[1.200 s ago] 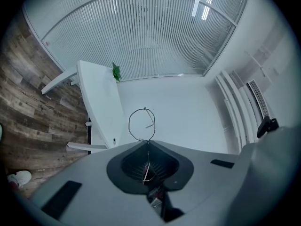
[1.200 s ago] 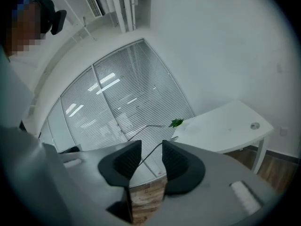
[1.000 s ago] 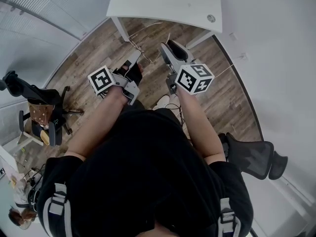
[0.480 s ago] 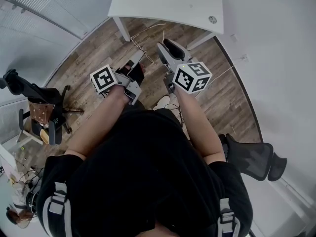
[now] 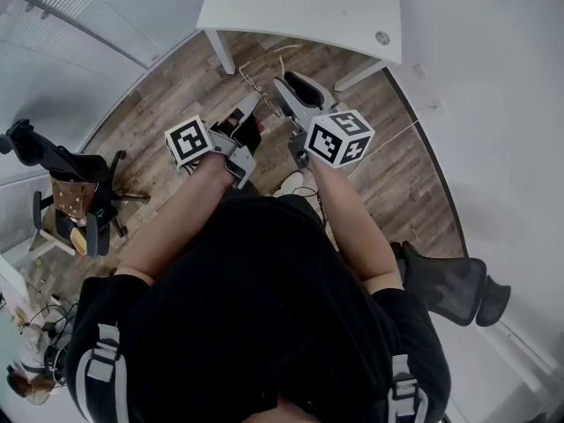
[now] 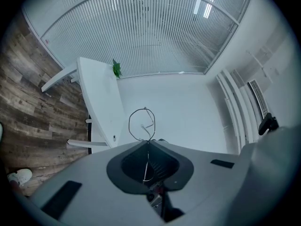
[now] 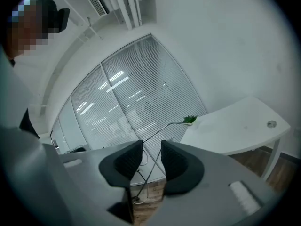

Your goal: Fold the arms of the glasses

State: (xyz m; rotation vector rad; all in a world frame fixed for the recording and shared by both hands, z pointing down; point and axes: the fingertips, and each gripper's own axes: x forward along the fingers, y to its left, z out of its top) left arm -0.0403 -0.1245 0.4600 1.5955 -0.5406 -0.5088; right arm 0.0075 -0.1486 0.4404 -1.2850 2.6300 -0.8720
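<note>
Thin wire-framed glasses (image 5: 257, 85) hang in the air over the wooden floor, in front of the person. My left gripper (image 5: 248, 111) is shut on the frame. In the left gripper view one round lens ring (image 6: 142, 124) stands just past the closed jaw tips (image 6: 148, 143). My right gripper (image 5: 283, 87) is beside it on the right. Its jaws are closing, and a gap still shows between them (image 7: 151, 155). One arm of the glasses (image 7: 162, 128) runs through that gap, and the pads do not press on it.
A white table (image 5: 300, 11) stands ahead, with a small green plant (image 7: 190, 119) at its far end. A black office chair (image 5: 451, 282) is at the right and another chair (image 5: 72, 203) at the left. White shoes (image 5: 288, 183) show on the floor.
My right gripper has shifted left towards the left gripper and the glasses, and its jaws have narrowed a little. The left gripper keeps its grip and has barely moved.
</note>
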